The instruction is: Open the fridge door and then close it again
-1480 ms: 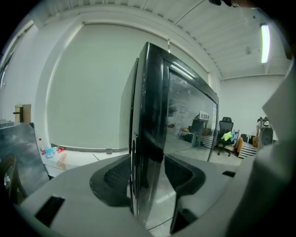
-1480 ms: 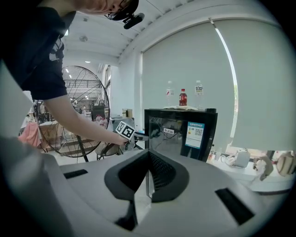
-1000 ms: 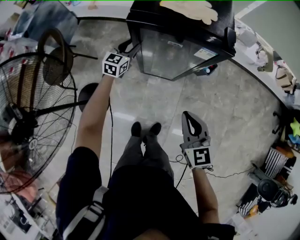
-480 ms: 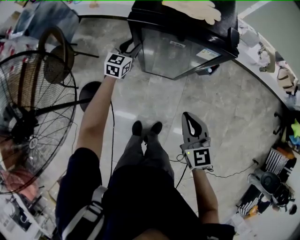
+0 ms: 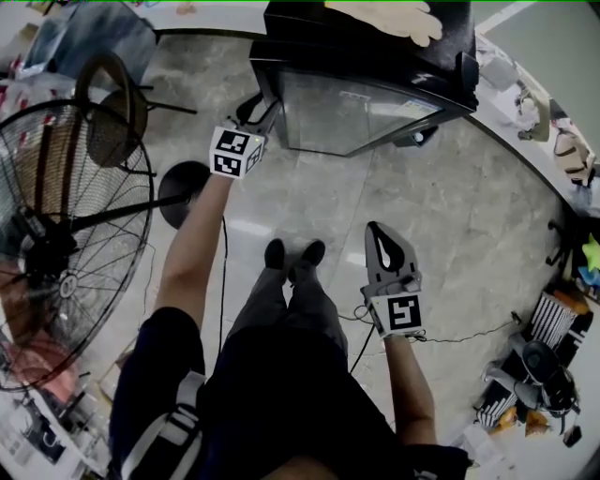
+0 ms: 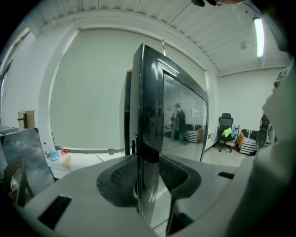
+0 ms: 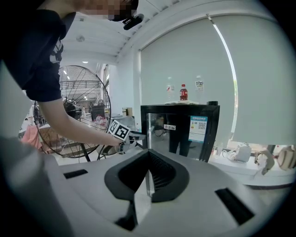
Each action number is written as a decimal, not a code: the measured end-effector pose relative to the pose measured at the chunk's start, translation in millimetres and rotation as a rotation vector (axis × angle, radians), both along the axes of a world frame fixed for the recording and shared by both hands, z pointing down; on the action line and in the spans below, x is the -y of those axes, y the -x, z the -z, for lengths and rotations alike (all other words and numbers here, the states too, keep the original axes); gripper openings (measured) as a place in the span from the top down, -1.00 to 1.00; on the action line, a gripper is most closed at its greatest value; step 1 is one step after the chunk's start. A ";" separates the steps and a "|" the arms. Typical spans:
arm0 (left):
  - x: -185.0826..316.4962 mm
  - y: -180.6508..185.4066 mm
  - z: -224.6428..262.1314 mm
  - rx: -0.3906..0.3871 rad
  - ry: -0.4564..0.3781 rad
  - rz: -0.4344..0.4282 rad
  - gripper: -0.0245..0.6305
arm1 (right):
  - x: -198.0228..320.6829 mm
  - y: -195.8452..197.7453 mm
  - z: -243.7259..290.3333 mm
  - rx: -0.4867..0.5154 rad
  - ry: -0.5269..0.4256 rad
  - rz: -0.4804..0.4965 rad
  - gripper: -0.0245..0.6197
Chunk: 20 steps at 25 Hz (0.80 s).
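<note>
Right gripper (image 5: 375,232) well short of the fridge (image 5: 309,28), jaws together, empty; left gripper (image 6: 149,171) jaws, just closing, clamp the fridge door (image 6: 150,115), ajar; opening step apparently underway; next, swing wider, then push shut.

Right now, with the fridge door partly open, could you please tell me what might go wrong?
The left tongs, which have just been closing, pinch only the glossy edge of the fridge door, so they might slip off. The big fan stands close beside the left arm; a wider swing could bump it. A jerk might topple the red bottle on top.
</note>
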<state>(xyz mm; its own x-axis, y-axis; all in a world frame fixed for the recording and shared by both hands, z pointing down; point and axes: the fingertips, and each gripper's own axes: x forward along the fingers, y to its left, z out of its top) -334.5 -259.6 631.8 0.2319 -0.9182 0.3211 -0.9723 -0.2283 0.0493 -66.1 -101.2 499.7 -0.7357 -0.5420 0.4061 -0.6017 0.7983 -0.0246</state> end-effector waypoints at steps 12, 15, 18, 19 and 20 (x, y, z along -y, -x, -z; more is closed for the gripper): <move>-69.8 -28.9 1.4 0.036 0.026 0.082 0.54 | -31.0 -13.6 6.6 -0.006 -0.006 -0.017 0.87; -84.4 -38.5 4.7 0.038 0.036 0.092 0.56 | -42.1 -19.4 7.3 -0.003 -0.006 -0.021 0.87; -96.5 -46.8 3.8 0.043 0.044 0.102 0.57 | -50.8 -25.2 6.3 -0.003 -0.004 -0.031 0.87; -101.2 -49.7 3.9 0.044 0.047 0.105 0.58 | -54.2 -26.9 7.0 -0.001 -0.004 -0.035 0.87; -106.2 -52.9 4.2 0.045 0.050 0.107 0.59 | -57.6 -29.1 7.9 0.001 -0.004 -0.039 0.87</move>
